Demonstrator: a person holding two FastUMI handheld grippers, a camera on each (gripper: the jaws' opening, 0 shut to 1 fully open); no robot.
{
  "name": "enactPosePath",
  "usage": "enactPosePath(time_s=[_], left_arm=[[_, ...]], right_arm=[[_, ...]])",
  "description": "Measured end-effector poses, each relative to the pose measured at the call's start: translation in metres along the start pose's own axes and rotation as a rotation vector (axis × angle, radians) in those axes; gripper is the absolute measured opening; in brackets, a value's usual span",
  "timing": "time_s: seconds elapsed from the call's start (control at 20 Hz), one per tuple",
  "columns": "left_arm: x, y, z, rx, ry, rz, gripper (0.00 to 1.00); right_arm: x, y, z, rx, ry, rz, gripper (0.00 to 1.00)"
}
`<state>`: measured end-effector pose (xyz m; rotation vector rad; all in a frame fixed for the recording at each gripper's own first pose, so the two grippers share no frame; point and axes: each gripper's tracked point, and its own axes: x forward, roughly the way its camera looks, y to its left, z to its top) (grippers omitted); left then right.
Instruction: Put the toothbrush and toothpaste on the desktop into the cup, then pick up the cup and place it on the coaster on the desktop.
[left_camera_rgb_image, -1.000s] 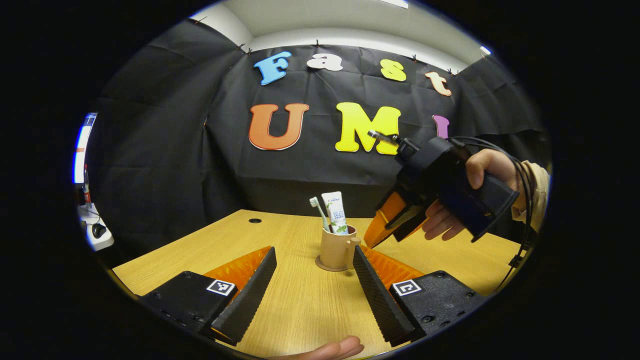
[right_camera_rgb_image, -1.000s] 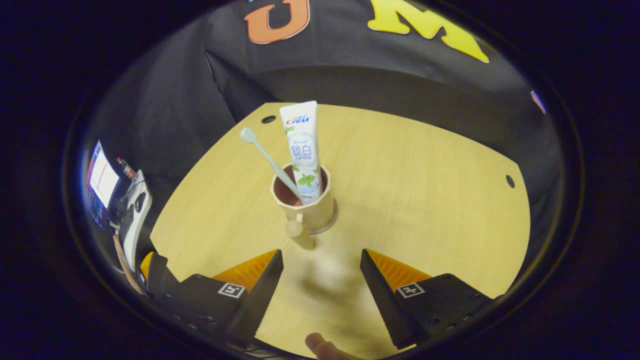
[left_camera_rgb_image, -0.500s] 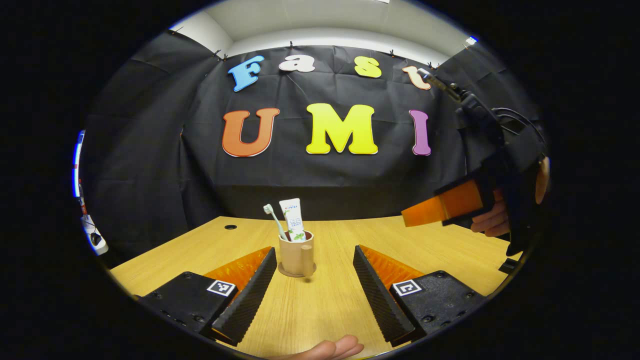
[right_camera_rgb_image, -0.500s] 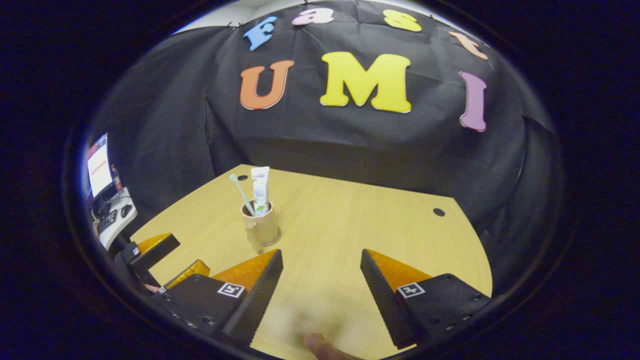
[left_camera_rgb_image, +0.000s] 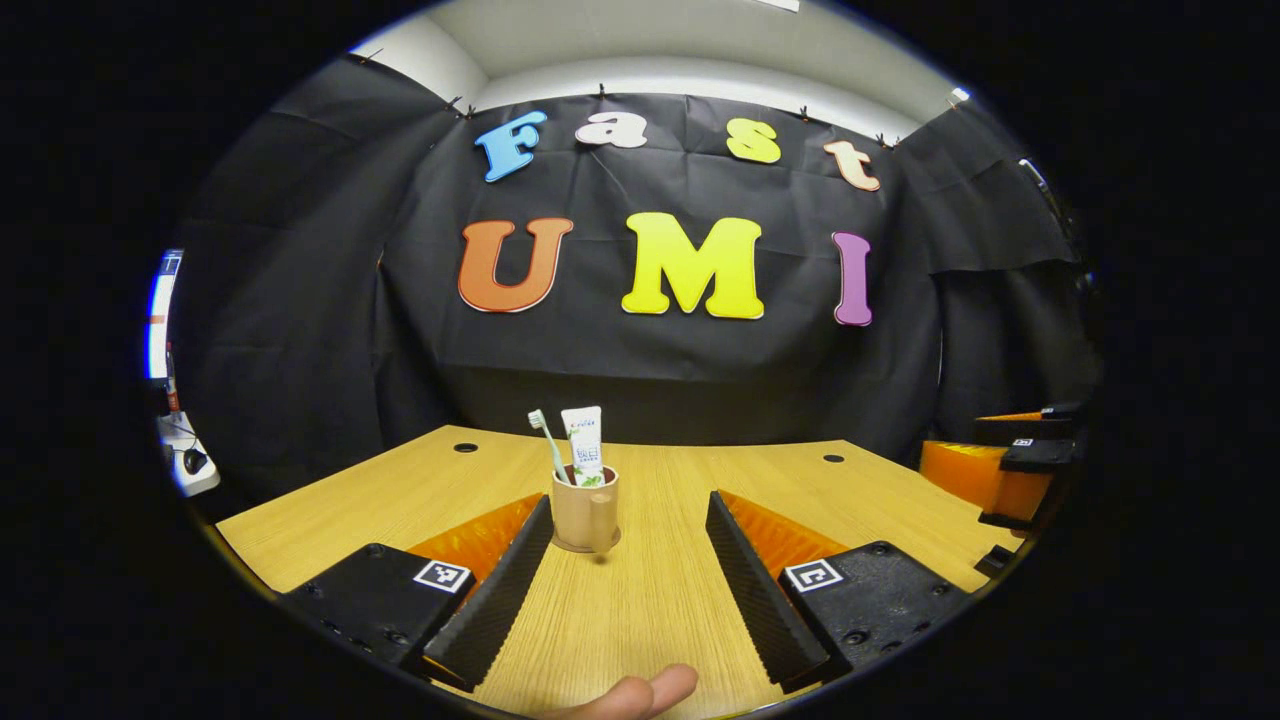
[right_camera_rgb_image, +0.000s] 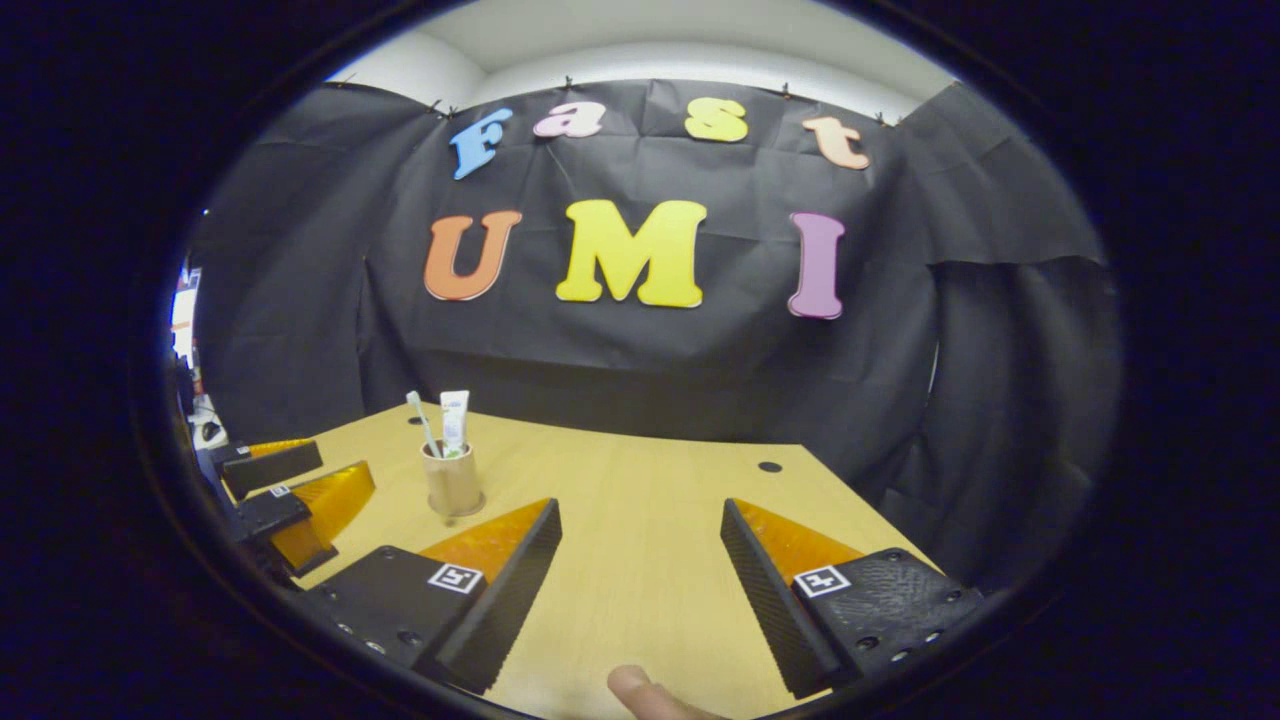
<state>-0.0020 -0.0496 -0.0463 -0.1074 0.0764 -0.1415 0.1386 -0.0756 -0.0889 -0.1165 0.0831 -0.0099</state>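
Honestly this looks like the tail end of the job. The cup (left_camera_rgb_image: 586, 512) is standing upright on the coaster (left_camera_rgb_image: 587, 545) out in the middle of the desk (left_camera_rgb_image: 650, 610), with the toothbrush (left_camera_rgb_image: 547, 443) and toothpaste (left_camera_rgb_image: 583, 442) both poking out of the top, brush leaning a bit, tube more or less straight. The left gripper (left_camera_rgb_image: 628, 570) has its jaws spread wide with nothing between them, and the cup sits well ahead of its fingers, not touching. Same story for the right gripper (right_camera_rgb_image: 640, 585): jaws released, empty, with the cup off to its left and well apart. So my read is all steps are done, stuff in the cup, cup on the coaster. If anything's left, it's just keeping both grippers clear so nothing knocks the cup, since that tall tube could make it a bit tippy.
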Motion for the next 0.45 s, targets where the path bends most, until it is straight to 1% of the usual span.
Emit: enactPosePath(time_s=[0.1, 0.25, 0.35, 0.4, 0.45], left_arm=[[-0.004, 0.002, 0.003, 0.003, -0.008, 0.008, 0.98], [-0.008, 0.01, 0.007, 0.035, -0.026, 0.025, 0.98], [-0.009, 0.015, 0.01, 0.049, -0.04, 0.043, 1.0], [-0.009, 0.017, 0.01, 0.044, -0.041, 0.046, 0.98], [-0.009, 0.017, 0.01, 0.037, -0.04, 0.042, 0.98]], right_arm=[[-0.009, -0.001, -0.001, 0.02, -0.042, -0.008, 0.96], [-0.015, -0.001, -0.004, 0.03, -0.077, -0.021, 0.96], [-0.016, 0.0, -0.003, 0.042, -0.091, -0.029, 0.96], [-0.017, 0.001, -0.004, 0.044, -0.1, -0.03, 0.96], [-0.017, 0.001, -0.003, 0.04, -0.104, -0.039, 0.96]])
